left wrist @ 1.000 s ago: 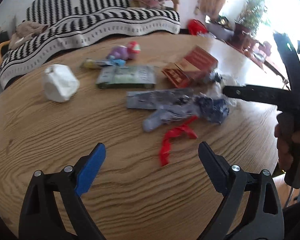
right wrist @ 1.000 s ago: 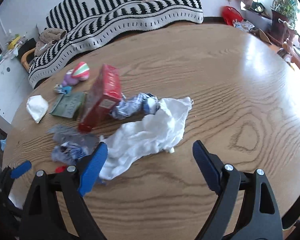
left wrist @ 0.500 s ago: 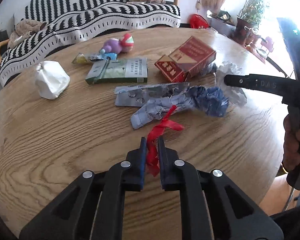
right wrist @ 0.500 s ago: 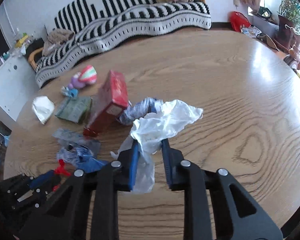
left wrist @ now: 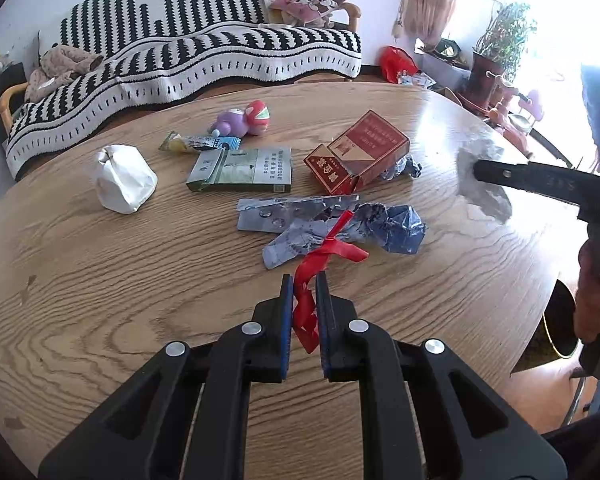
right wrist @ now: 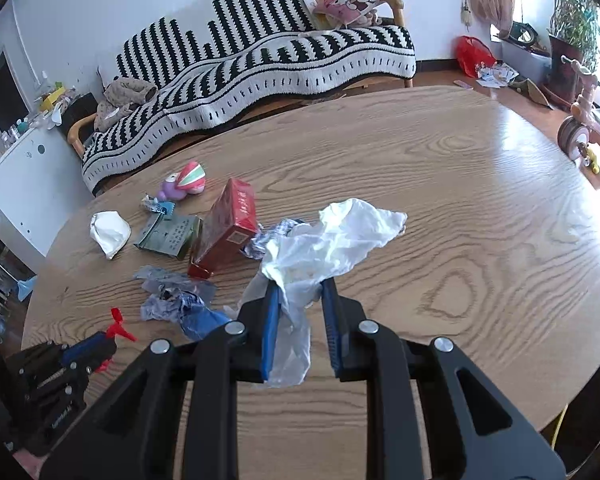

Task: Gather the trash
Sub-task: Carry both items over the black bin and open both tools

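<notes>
On the round oak-grain wooden table [left wrist: 100, 280], we hold our left gripper [left wrist: 303, 280] clamped on a red twisted plastic ribbon [left wrist: 324, 256], whose free end reaches toward 1 o'clock over a crumpled blue-grey foil wrapper [left wrist: 380, 228]. Our right gripper [right wrist: 300, 292] is pinched on a crumpled white plastic bag [right wrist: 332, 240], which billows out toward 1 o'clock from the fingertips and hangs down between the blue pads.

From the left wrist view, the rest of the litter lies beyond the ribbon. At 12 o'clock a silver blister strip [left wrist: 284, 212] touches the foil wrapper. At 1 o'clock one open red cigarette carton [left wrist: 360, 152] leans on a small scrap of crumpled foil [left wrist: 404, 168]. At 11 o'clock lies one flat green cigarette carton [left wrist: 244, 170], with a yellow-and-blue snack wrapper [left wrist: 198, 144] just behind it and one purple-and-pink plush toy [left wrist: 246, 118] farther back. At 10 o'clock, well apart from the others, sits one white crumpled paper wad [left wrist: 124, 178].

We count two cartons, two foil pieces and one each of the others. Behind the table stands a sofa under a black-and-white striped throw [left wrist: 188, 56].
</notes>
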Available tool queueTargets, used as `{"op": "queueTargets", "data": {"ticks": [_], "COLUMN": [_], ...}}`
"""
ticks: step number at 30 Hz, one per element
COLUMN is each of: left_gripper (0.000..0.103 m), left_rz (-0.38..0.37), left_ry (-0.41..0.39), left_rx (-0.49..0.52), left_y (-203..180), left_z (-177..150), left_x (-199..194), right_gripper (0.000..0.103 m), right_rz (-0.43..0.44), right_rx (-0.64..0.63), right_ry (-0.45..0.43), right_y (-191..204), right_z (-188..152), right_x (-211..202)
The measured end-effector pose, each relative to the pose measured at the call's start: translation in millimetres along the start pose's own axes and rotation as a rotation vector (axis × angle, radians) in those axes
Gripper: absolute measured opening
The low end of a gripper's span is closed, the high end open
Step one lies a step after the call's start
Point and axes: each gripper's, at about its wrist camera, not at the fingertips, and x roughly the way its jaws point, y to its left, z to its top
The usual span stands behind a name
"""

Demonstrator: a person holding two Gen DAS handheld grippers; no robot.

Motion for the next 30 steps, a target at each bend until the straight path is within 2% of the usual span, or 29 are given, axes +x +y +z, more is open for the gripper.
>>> {"op": "queueTargets", "data": {"ticks": [7, 11, 14, 20, 26, 30], "left_gripper": [0.01, 0.01, 0.01, 0.01, 0.01, 0.01], "left_rz": [-0.015, -0.043, -0.087, -0.207, -0.358, -0.452], "left_ry": [-0.023, -0.049, -0.062, -0.069, -0.023, 0.025], "left_rx": [-0.018, -0.009, 0.014, 0.098, 0.195, 0.241], "left_y": [-18, -46, -81, -187, -318, -402], "left_z": [12, 24, 34, 40, 27, 10], "left_x": [-4, -6, -5, 7, 30, 50], "right_gripper": [0.021, 0.021, 0.021, 0.021, 0.021, 0.021], "right_rz": [-0.063, -0.118, -0.17, -0.292, -0.419, -0.455], "right_rx": [0.014, 0.068, 0.118, 0.231, 0.344, 0.431], "right_ry": [-0.053, -0.089, -0.11, -0.143, -0.148, -0.128], "right_y": [-49, -102, -146, -240, -325, -372], "right_z": [-10, -22, -35, -72, -120, -151], "right_x": [-55, -97, -128, -187, -232, -245]}}
